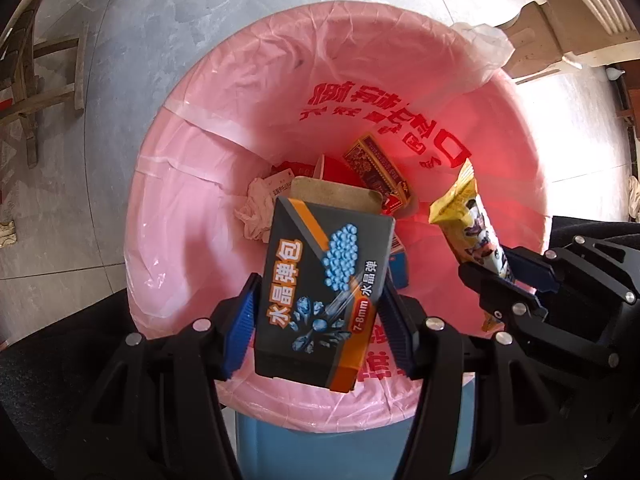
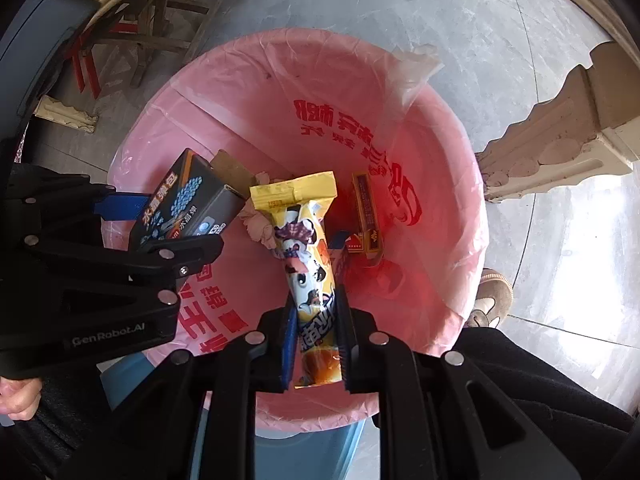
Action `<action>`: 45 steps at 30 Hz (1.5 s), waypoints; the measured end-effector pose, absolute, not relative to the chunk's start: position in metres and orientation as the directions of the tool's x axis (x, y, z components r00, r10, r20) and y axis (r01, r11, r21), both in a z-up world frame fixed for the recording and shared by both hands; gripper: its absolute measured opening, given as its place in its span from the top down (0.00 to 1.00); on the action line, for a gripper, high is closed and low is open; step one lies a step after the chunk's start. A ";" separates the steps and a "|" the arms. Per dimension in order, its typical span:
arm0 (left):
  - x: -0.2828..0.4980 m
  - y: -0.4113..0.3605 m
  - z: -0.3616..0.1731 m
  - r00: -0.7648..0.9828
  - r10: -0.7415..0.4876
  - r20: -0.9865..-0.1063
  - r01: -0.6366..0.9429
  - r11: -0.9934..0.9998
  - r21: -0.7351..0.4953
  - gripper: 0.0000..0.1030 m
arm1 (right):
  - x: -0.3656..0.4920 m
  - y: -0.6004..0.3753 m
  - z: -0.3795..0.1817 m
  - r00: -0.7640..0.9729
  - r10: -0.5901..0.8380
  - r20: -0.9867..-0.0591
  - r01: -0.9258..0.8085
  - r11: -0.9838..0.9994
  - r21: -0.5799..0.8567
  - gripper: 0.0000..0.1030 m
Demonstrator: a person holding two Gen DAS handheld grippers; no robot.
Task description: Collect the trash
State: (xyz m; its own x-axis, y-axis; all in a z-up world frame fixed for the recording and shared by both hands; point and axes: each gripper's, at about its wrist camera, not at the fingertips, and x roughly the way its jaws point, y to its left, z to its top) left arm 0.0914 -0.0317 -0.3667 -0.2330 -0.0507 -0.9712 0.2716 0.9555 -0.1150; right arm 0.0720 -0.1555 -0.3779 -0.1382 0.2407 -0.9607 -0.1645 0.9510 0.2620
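My left gripper (image 1: 320,320) is shut on a dark grey and orange cardboard box (image 1: 324,288) with blue beads printed on it, held above the open mouth of a bin lined with a pink bag (image 1: 208,128). The box's top flap is open. My right gripper (image 2: 316,340) is shut on a yellow snack wrapper (image 2: 308,248), also held over the bin (image 2: 440,184). The right gripper shows in the left wrist view (image 1: 508,280), and the left gripper and box (image 2: 184,204) show in the right wrist view.
In the bin lie a crumpled tissue (image 1: 256,208), a red paper cup (image 1: 336,168), a red and gold carton (image 1: 380,168) and a small blue box (image 1: 400,268). A wooden stool (image 2: 140,28) and carved furniture legs (image 2: 560,136) stand on the grey tile floor.
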 end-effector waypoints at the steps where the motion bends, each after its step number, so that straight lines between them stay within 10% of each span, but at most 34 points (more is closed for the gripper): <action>1: 0.092 -0.033 -0.369 -0.240 -0.044 -0.970 0.271 0.956 -0.110 0.45 | 0.073 -0.155 -0.378 -0.138 0.238 -0.962 -0.167 0.951 0.259 0.80; 6: 0.093 -0.035 -0.377 -0.247 0.009 -0.969 0.289 0.955 -0.065 0.33 | 0.075 -0.153 -0.375 -0.112 0.222 -0.969 -0.170 0.956 0.239 0.66; 45: 0.074 -0.049 -0.324 -0.069 0.134 -0.989 0.294 0.950 0.108 0.31 | 0.049 -0.174 -0.315 0.011 0.130 -0.991 -0.078 0.989 0.129 0.48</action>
